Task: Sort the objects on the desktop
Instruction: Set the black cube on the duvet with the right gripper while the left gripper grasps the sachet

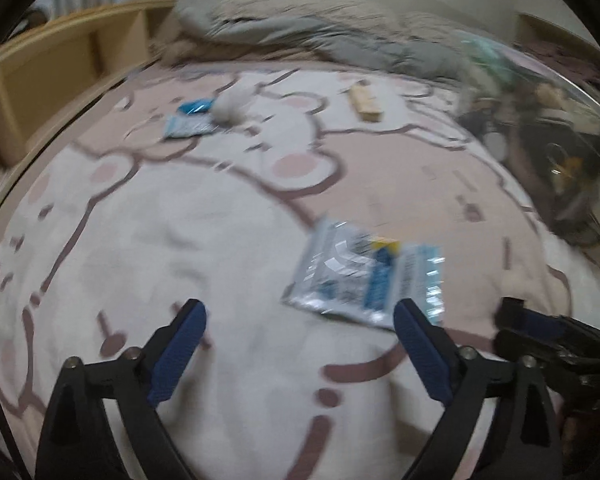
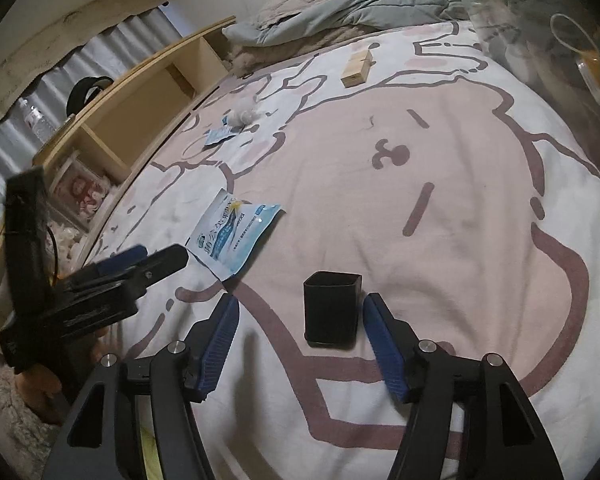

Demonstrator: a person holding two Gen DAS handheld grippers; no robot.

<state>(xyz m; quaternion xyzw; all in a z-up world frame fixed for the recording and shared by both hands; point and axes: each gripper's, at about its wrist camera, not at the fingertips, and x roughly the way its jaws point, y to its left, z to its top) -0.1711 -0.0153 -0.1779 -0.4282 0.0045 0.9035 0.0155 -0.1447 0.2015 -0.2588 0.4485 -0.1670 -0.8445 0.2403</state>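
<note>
Both sets of fingers spread wide and empty: the left gripper (image 1: pixel 300 344) hangs over the bed just short of the blue-and-white packet (image 1: pixel 370 276), while the right gripper (image 2: pixel 300 344) frames the black square cup (image 2: pixel 332 308). Wooden block (image 2: pixel 356 68), white fluff (image 2: pixel 243 115) and second packet (image 2: pixel 219 135) lie scattered far up the bedspread (image 2: pixel 440 200), so by my read the sorting's barely begun.

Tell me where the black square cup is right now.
The black square cup stands upright on the bedspread in the right wrist view, just ahead of the open right gripper, nearer its right finger.
</note>
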